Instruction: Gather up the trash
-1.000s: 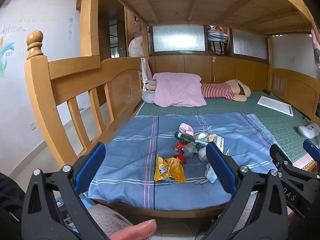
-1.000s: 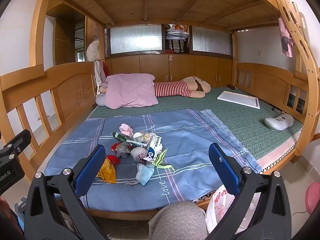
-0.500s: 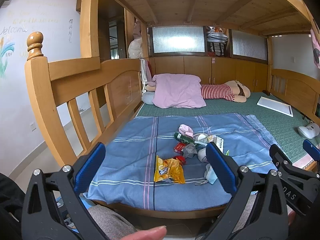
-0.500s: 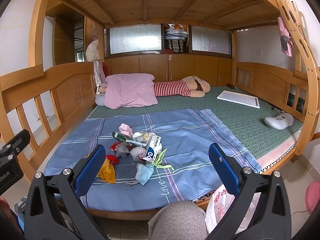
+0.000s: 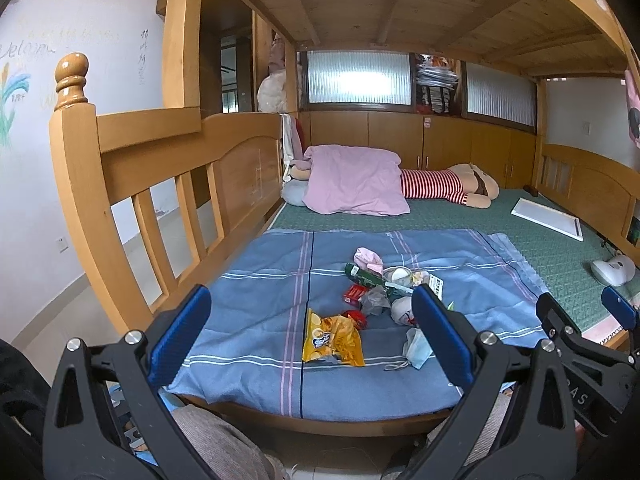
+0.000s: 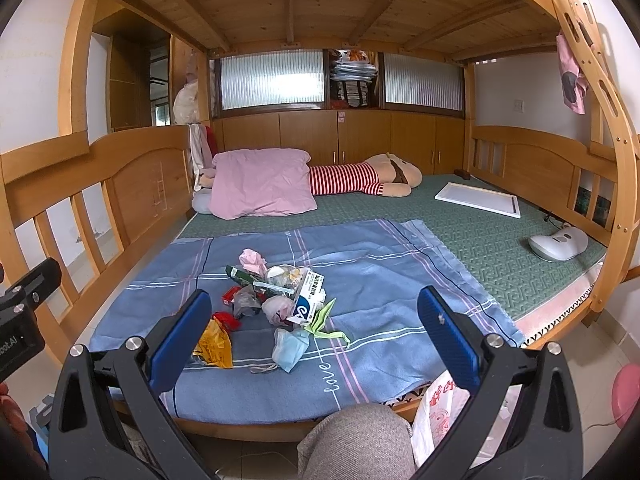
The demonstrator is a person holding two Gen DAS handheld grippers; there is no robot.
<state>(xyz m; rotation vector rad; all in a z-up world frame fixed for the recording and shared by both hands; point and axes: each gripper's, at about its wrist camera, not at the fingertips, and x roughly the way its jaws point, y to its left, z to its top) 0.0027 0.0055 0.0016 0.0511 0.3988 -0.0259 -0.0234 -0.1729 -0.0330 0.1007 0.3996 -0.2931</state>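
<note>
A pile of trash lies on the blue blanket [image 5: 256, 308] near the bed's foot: a yellow chip bag [image 5: 332, 340], a blue face mask [image 5: 416, 348], a red wrapper [image 5: 355, 293], a green packet [image 5: 362, 275], a pink crumpled tissue [image 5: 368, 258] and a white-blue medicine box [image 6: 310, 298]. The same chip bag [image 6: 214, 342], mask [image 6: 290, 344] and tissue [image 6: 252, 260] show in the right wrist view. My left gripper [image 5: 312, 336] is open and empty, short of the bed. My right gripper [image 6: 314, 338] is open and empty too, also short of the bed.
A pink pillow [image 5: 356, 180], a striped plush toy [image 5: 444, 186], a white board [image 5: 548, 224] and a white device [image 5: 612, 272] lie on the green mat. Wooden rails [image 5: 168, 184] flank the bed. A white plastic bag [image 6: 438, 412] hangs at its foot, beside a person's grey knee [image 6: 356, 440].
Both views have barely shifted. The fingertip at the bottom of the left wrist view has dropped out of sight. The trash has not moved.
</note>
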